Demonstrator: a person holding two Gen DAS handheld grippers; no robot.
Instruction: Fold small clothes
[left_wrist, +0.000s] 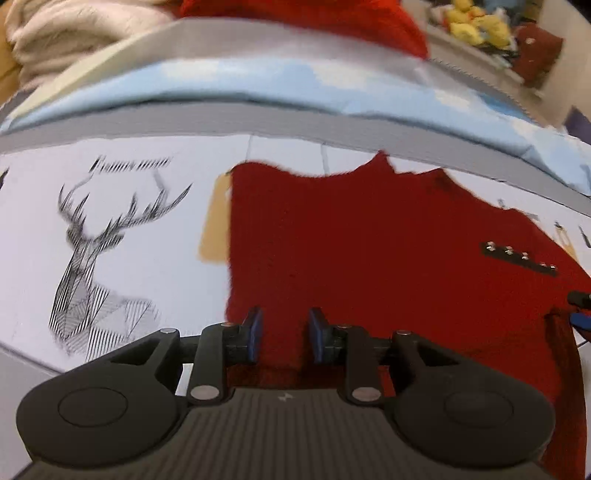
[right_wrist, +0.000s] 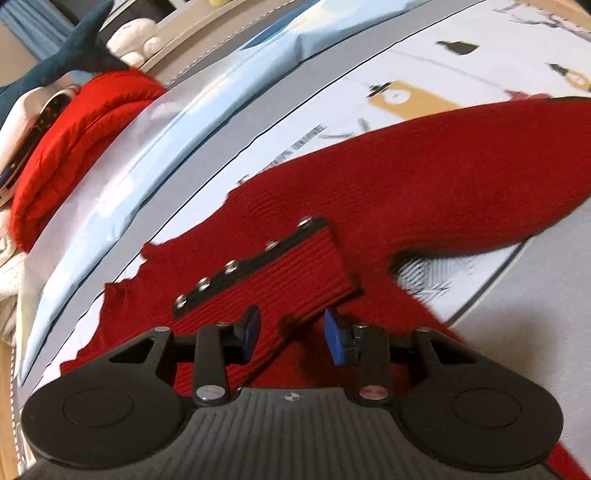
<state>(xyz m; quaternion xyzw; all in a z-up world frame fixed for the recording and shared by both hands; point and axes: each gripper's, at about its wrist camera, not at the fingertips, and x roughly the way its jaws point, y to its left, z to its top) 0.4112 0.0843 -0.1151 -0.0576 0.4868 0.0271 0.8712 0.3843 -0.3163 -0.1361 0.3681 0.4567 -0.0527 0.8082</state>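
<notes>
Sweater (right_wrist: 424, 192): dark red ribbed knit w/ black snap strip (right_wrist: 243, 264), flat.

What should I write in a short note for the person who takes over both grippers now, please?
Left gripper: open, over the near left edge of the red knit garment, holding nothing.
Right gripper: open, nothing gripped, at the ribbed flap with the black snap strip.
The garment lies spread on the deer-print bed cover; one sleeve stretches outward.
Done: flap laid over the body.
Left: fold in the sleeve, then fold the body.
</notes>
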